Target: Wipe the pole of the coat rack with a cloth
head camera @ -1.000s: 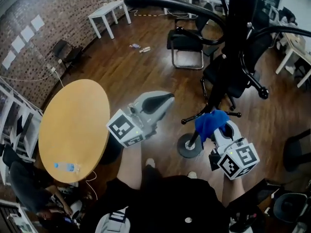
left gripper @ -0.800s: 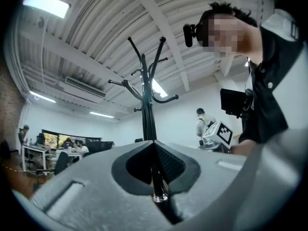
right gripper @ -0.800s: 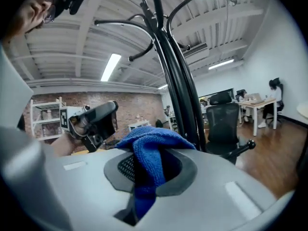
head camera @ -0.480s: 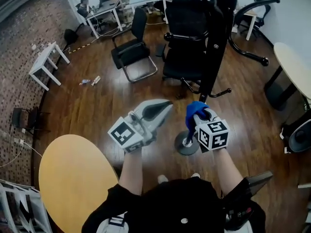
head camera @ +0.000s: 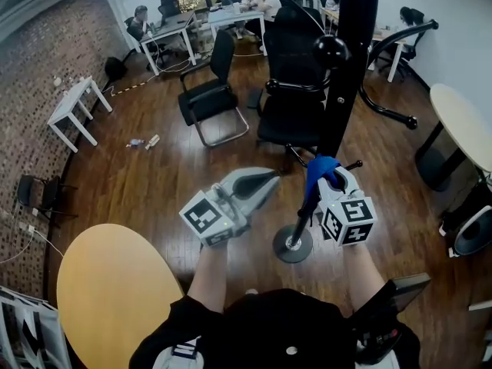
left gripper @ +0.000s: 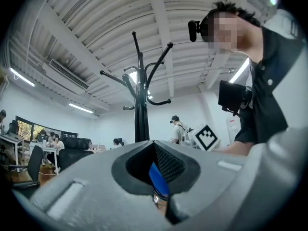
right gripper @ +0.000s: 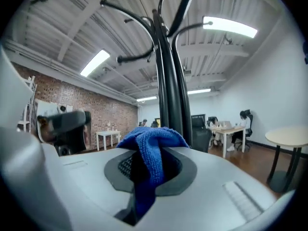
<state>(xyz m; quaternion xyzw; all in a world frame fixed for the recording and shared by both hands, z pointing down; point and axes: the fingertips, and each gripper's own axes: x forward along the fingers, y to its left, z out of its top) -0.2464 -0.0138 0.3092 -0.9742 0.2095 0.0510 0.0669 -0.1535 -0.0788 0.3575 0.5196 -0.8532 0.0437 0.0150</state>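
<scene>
The black coat rack pole (head camera: 339, 106) rises from a round base (head camera: 293, 244) on the wood floor. My right gripper (head camera: 326, 178) is shut on a blue cloth (head camera: 320, 167), which rests against the lower pole. In the right gripper view the cloth (right gripper: 150, 155) bunches over the jaws with the pole (right gripper: 169, 85) right behind it. My left gripper (head camera: 260, 181) hangs left of the pole, shut and holding nothing. The left gripper view shows the rack (left gripper: 140, 109) beyond its tip, and a sliver of the blue cloth (left gripper: 158, 179) through the jaw gap.
Black office chairs (head camera: 209, 91) (head camera: 294, 102) stand just behind the rack. A round wooden table (head camera: 108, 298) is at the lower left, a pale round table (head camera: 463, 121) at the right, a small white table (head camera: 73, 106) at the far left. People sit at desks (head camera: 223, 10) at the back.
The head camera swung round the rack over the last second. My right gripper kept the cloth on the lower pole and shifted slightly along it. The left gripper barely moved.
</scene>
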